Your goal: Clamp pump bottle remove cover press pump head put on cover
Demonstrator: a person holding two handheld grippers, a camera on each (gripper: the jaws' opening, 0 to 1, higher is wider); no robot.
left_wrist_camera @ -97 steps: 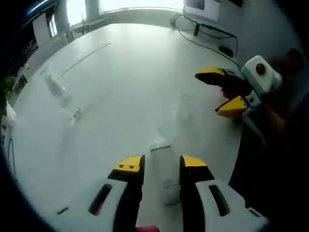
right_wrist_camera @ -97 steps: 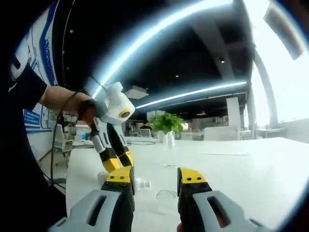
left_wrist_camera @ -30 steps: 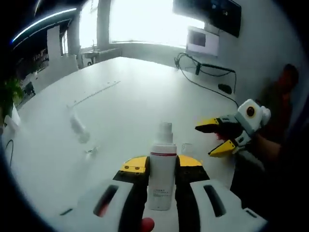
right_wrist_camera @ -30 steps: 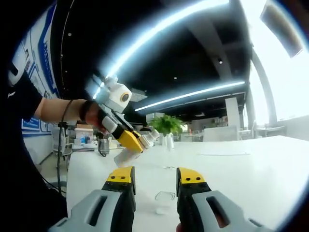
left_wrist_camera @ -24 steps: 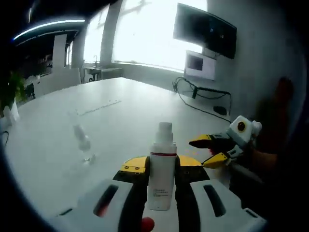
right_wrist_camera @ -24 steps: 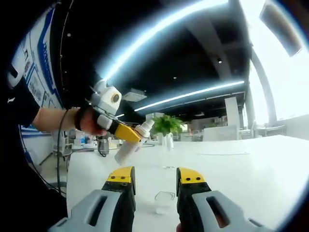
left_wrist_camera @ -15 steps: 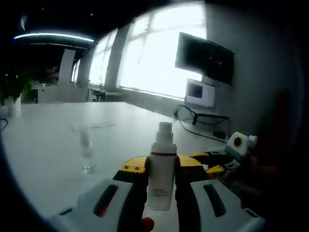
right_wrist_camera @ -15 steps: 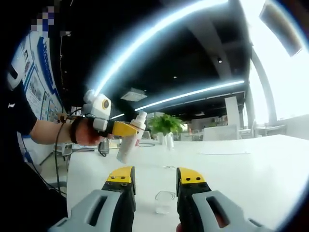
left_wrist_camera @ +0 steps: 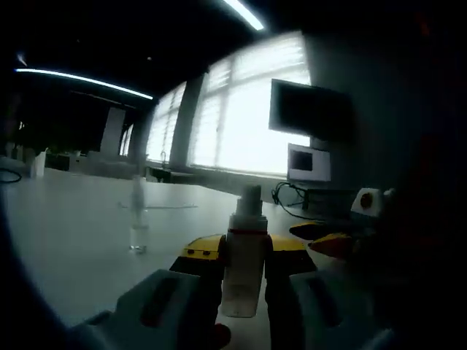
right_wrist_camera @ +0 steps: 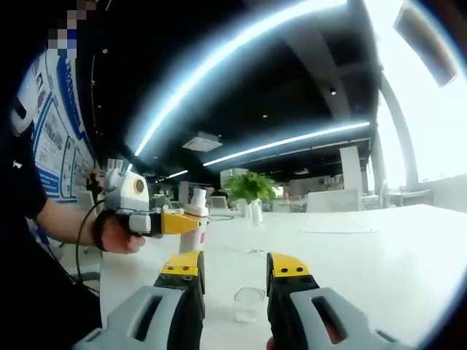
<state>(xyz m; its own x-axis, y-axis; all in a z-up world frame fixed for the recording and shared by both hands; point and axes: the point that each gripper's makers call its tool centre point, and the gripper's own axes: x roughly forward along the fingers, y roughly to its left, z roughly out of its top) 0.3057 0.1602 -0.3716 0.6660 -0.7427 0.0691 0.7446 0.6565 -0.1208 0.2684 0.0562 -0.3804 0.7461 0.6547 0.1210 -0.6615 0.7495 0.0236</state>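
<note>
Pump bottle (left_wrist_camera: 244, 271) base: hidden low between the left gripper's (left_wrist_camera: 245, 249) fingers (left_wrist_camera: 201, 251) in the left gripper view; the print on its label is too blurred to read.
Pump bottle lower body: in the right gripper view, covered by the right gripper's (right_wrist_camera: 237, 265) own left finger.
Right gripper in the left gripper view: dim and blurred at the right side; how its fingers stand cannot be told there.
Clear cover (right_wrist_camera: 248, 302): lies on the table (right_wrist_camera: 379, 248), its lower edge hidden between the right gripper's fingers.
Small clear bottle (left_wrist_camera: 138, 222): too dim and blurred to make out any detail.
</note>
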